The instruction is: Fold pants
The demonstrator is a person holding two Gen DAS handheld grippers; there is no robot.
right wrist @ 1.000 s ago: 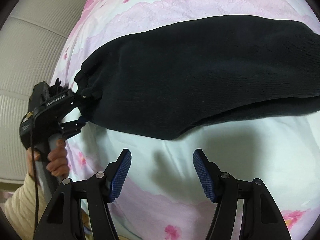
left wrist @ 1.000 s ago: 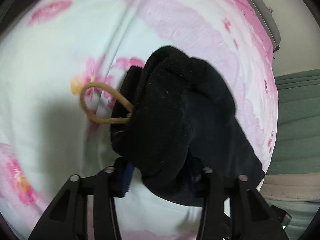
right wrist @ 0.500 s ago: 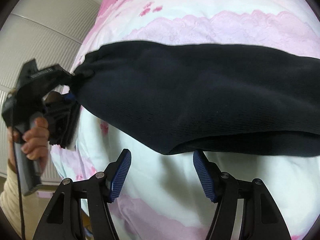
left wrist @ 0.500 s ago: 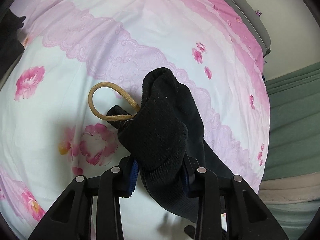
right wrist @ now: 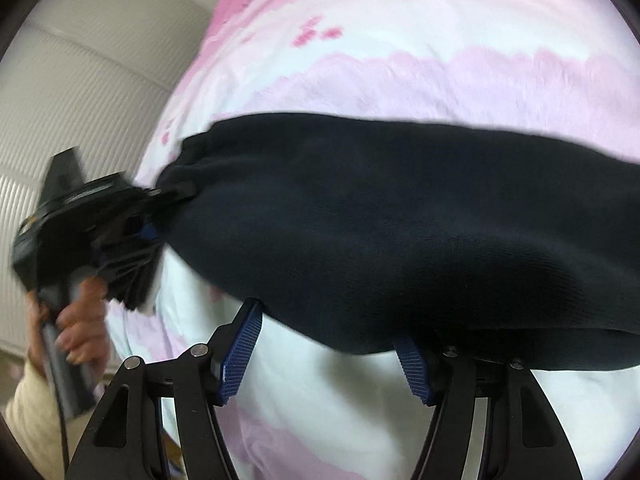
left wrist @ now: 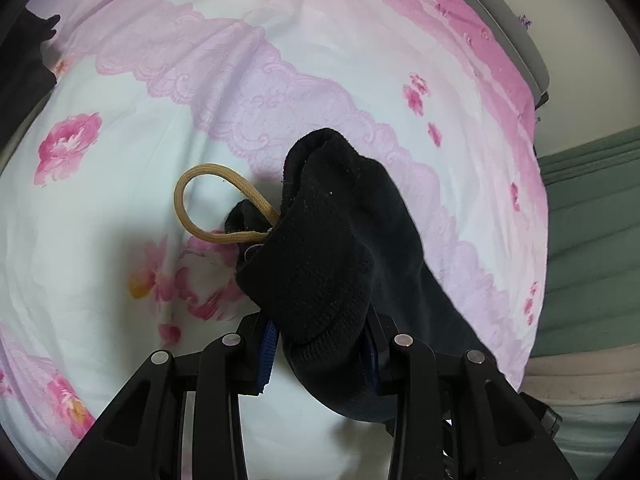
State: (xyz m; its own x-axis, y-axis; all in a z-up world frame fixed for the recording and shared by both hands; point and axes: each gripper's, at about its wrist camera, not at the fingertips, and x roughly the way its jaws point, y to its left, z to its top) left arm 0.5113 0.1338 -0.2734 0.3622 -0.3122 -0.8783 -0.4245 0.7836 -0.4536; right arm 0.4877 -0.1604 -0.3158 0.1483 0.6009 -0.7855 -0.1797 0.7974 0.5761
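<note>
Left gripper (left wrist: 318, 354): its blue-padded fingers (left wrist: 267, 350) are clamped on a bunched end of the black pants (left wrist: 332, 248). The cloth fills the gap between them and bulges up and forward past the tips. A tan drawstring (left wrist: 192, 200) loops out of the bunch on its left side, hanging free of the fingers. From the clamp the rest of the fabric trails off to the lower right.

Right gripper (right wrist: 326, 350): fingers (right wrist: 240, 354) stand apart with nothing pressed between them. The lower edge of the pants (right wrist: 400, 236) hangs just over the tips and hides the top of the right one; whether cloth touches the pads cannot be told.

In the right wrist view the pants stretch as a long dark band from the left gripper (right wrist: 160, 220), at the left edge, across to the right edge, lifted off the bed at the gripped end.

A hand (right wrist: 76, 320) with a cream sleeve (right wrist: 28, 412) grips the left tool's handle; that part of the view is blurred.

Beneath everything lies a bed sheet (left wrist: 120, 280), white with pink flowers and a lilac lace-print band. A green surface (left wrist: 592, 240) shows past the bed's right edge.
</note>
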